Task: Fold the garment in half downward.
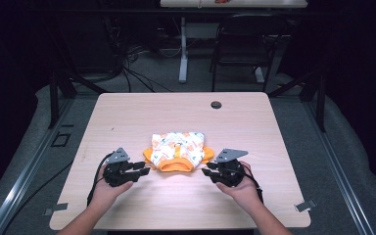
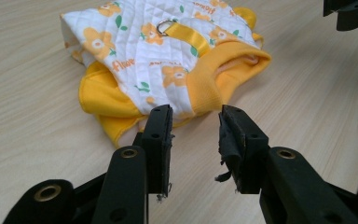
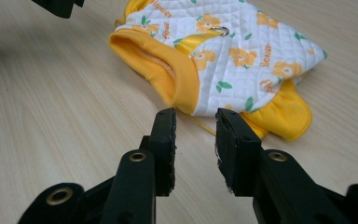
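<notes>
A small quilted white garment [image 1: 178, 149] with orange flowers, yellow trim and a yellow strap with a metal ring lies in the middle of the wooden table [image 1: 127, 112]. My left gripper [image 1: 146, 169] rests on the table just left of it, open, its jaws pointing at the garment's yellow edge [image 2: 121, 102]. My right gripper [image 1: 204, 172] sits at the garment's right side, open too, with nothing between its fingers. The left gripper view puts the garment [image 2: 168, 51] just past the jaw tips [image 2: 195, 122]. In the right gripper view the yellow collar [image 3: 168, 65] lies just ahead of the tips [image 3: 195, 122].
A round cable hole [image 1: 216, 104] sits near the table's far edge. Behind the table stand a dark chair [image 1: 247, 44] and a white desk leg [image 1: 183, 54] with cables on the floor. Bare wood surrounds the garment on every side.
</notes>
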A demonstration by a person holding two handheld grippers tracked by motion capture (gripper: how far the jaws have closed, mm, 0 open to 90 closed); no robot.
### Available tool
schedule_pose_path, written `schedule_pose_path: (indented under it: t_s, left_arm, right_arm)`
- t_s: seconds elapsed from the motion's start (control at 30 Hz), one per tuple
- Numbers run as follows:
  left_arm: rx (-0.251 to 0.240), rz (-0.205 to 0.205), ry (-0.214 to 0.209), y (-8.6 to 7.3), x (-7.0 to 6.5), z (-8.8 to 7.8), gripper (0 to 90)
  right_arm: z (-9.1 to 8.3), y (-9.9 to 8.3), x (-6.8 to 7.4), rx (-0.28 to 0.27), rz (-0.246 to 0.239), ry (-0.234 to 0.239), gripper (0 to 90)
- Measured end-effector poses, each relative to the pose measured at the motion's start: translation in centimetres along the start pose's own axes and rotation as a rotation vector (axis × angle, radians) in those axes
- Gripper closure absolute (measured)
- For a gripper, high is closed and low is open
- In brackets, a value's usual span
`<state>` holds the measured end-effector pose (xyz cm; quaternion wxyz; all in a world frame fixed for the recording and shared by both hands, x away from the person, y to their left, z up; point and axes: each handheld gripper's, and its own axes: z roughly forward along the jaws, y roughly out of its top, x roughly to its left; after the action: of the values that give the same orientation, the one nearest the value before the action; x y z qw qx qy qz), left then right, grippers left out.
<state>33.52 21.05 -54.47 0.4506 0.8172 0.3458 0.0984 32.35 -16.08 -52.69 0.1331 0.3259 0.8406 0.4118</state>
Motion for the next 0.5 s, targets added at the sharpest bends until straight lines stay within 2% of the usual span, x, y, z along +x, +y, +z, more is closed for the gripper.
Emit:
schedule_pose_path:
  t_s: [0.1, 0.2, 0.4, 0.5]
  left_arm:
    - [0.008, 0.022, 0.016, -0.7, -0.2, -0.3, 62.1]
    - [0.007, 0.024, 0.018, -1.2, -0.2, -0.3, 61.0]
    - [0.000, 0.000, 0.024, -1.9, 0.3, 0.0, 59.2]
    - [0.006, 0.003, 0.033, -2.2, 0.4, 0.1, 59.0]
  right_arm:
    - [-0.1, -0.8, 0.2, 0.002, 0.002, -0.008, 66.9]
    - [-0.1, -1.3, 0.3, 0.005, 0.003, -0.017, 66.2]
    - [0.3, -2.1, 0.5, 0.014, -0.005, -0.025, 65.6]
    - [0.4, -2.3, 0.6, 0.015, -0.004, -0.024, 65.4]
